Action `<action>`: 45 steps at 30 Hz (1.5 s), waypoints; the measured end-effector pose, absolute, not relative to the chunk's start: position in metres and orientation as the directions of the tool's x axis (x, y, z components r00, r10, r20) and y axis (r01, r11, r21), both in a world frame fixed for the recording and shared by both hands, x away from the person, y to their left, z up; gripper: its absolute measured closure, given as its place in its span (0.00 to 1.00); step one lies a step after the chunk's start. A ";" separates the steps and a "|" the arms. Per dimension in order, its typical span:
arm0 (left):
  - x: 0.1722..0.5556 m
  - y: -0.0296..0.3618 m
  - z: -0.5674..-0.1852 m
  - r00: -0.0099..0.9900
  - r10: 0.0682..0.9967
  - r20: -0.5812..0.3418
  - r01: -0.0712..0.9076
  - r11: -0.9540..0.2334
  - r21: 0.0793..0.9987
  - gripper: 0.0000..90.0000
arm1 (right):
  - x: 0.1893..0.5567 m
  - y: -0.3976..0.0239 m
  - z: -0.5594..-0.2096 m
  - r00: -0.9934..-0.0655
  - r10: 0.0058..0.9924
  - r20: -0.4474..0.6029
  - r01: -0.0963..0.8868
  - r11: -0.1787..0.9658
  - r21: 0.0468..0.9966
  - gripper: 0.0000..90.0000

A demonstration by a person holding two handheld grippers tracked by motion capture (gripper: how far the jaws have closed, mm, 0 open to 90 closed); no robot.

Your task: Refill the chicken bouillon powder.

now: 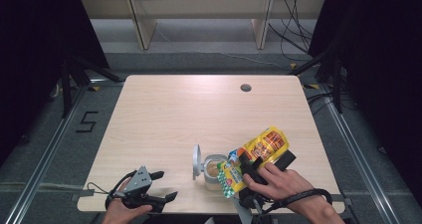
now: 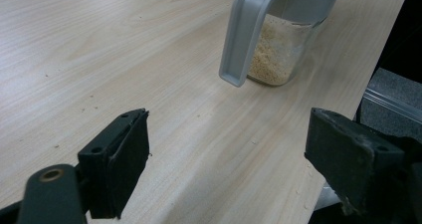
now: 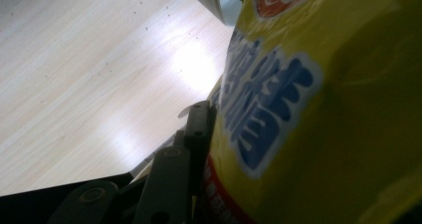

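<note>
Yellow pouch (image 1: pixel 259 152) clamped in right gripper (image 1: pixel 249 176), tilted mouth-down over open jar (image 1: pixel 215 170) near front table (image 1: pixel 199 109) edge. Jar lid (image 1: pixel 197 161) flipped up at left; jar part-filled with pale granules (image 2: pixel 268 55). Left gripper (image 1: pixel 161 186) idle at front-left, jaws wide apart, empty. Step judged: pouring pouch contents into jar. Next move calls for steeper tilt, mouth kept centred over jar opening.

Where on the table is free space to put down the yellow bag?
The table is bare beyond the jar, back to the small round hole. A smaller bare strip lies between the left gripper and the jar. Crowded: the near right corner, with jar and yellow bag.
</note>
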State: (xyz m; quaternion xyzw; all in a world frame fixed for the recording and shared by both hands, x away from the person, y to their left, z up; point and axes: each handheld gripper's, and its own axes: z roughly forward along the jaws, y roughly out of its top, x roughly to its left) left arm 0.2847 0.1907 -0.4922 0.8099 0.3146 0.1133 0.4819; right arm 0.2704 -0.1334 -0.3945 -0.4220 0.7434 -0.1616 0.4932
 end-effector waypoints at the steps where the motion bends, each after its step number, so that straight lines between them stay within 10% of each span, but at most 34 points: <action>1: 0.285 0.191 -0.492 0.776 0.619 -0.120 0.400 -0.338 0.852 0.19 | 0.270 -0.133 -0.395 -0.157 -0.787 -0.597 -0.468 0.592 -0.657 0.79; 45: 0.286 0.191 -0.493 0.783 0.614 -0.105 0.390 -0.352 0.851 0.19 | 0.270 -0.132 -0.398 -0.183 -0.763 -0.619 -0.458 0.624 -0.633 0.79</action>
